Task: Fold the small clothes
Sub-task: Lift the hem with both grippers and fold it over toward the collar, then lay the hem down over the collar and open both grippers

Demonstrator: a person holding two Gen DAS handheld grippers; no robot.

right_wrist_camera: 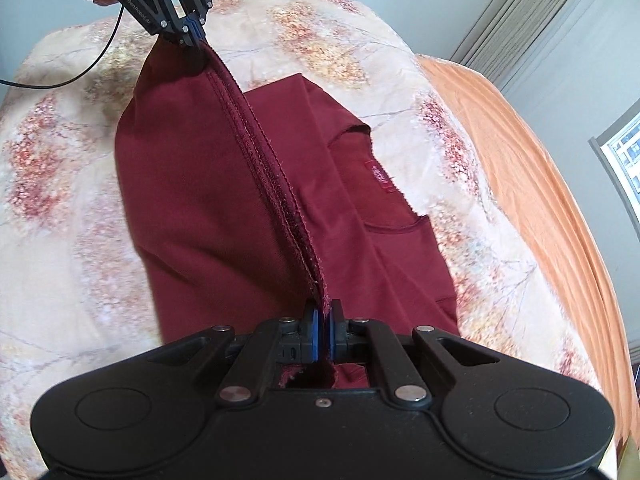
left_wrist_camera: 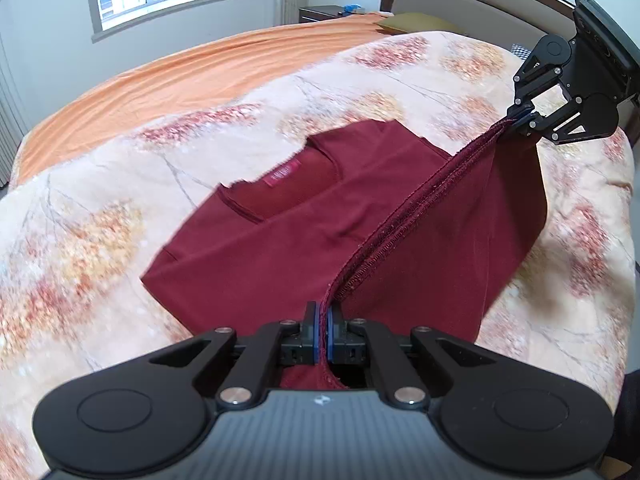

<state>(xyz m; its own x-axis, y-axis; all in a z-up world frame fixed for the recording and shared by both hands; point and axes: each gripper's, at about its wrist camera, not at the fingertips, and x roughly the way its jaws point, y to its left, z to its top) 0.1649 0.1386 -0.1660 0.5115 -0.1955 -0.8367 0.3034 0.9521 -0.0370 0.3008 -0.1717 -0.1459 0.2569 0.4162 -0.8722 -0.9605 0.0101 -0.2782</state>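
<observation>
Now | both tools (left_wrist_camera: 323,322) (right_wrist_camera: 323,326) clenched on maroon shirt (left_wrist_camera: 256,256) hem | floral blanket (left_wrist_camera: 80,240) beneath | nightstand (left_wrist_camera: 320,13) beyond

A dark red knit shirt (left_wrist_camera: 280,248) lies on the bed's floral blanket, neck opening toward the orange edge of the bed. A red label (left_wrist_camera: 285,173) shows inside the back of the collar. The part around the neckline lies flat. The bottom hem (left_wrist_camera: 404,228) is raised off the blanket and stretched taut into a straight line, its two layers pressed together so the stitched edge faces up. From that line the cloth drapes down on both sides, one side hanging as a smooth sheet toward the near edge of the bed, the other sloping to the flat chest part.
</observation>
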